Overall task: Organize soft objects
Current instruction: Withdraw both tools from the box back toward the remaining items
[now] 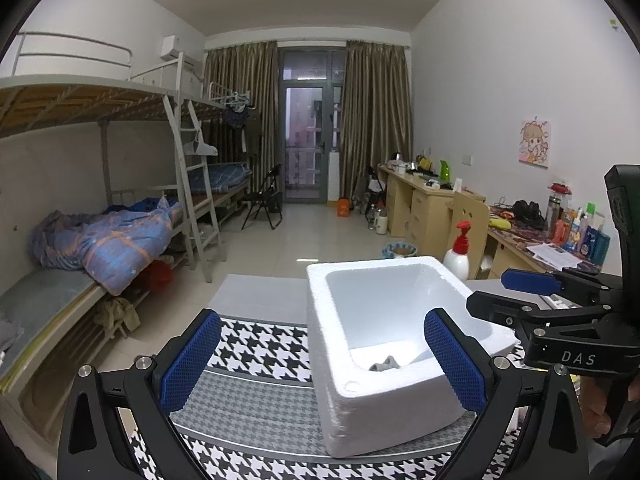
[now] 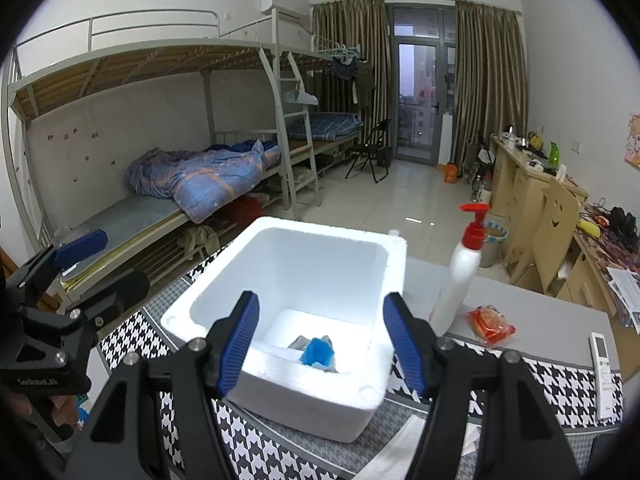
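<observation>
We see a table [image 2: 532,312] covered in part by a black-and-white houndstooth cloth [image 1: 264,344], and on the cloth stands a white foam box [image 2: 280,396] with its top open. Behind it the room holds bunk beds [image 2: 140,64] with a rumpled blue quilt [image 2: 208,180] on the lower one.

We hold the right gripper [image 2: 322,340] just above the box's near rim, jaws standing wide apart with nothing between the blue pads [image 2: 236,344]. At the bottom of the box, near the front wall, lies a small heap of soft things: a blue cloth [image 2: 318,353] on top of a grey piece [image 1: 385,363]. The pads touch neither of them.

The left gripper [image 1: 320,360] is also spread open, hanging over the cloth and the box's near left corner, holding nothing. From the right wrist view we see it off to the left of the box.

To the right of the box stands a white pump bottle [image 2: 460,276] with a red top. Near it on the bare table lies a red snack packet [image 2: 491,324], and further right a white remote control [image 2: 605,372] rests on the cloth.
</observation>
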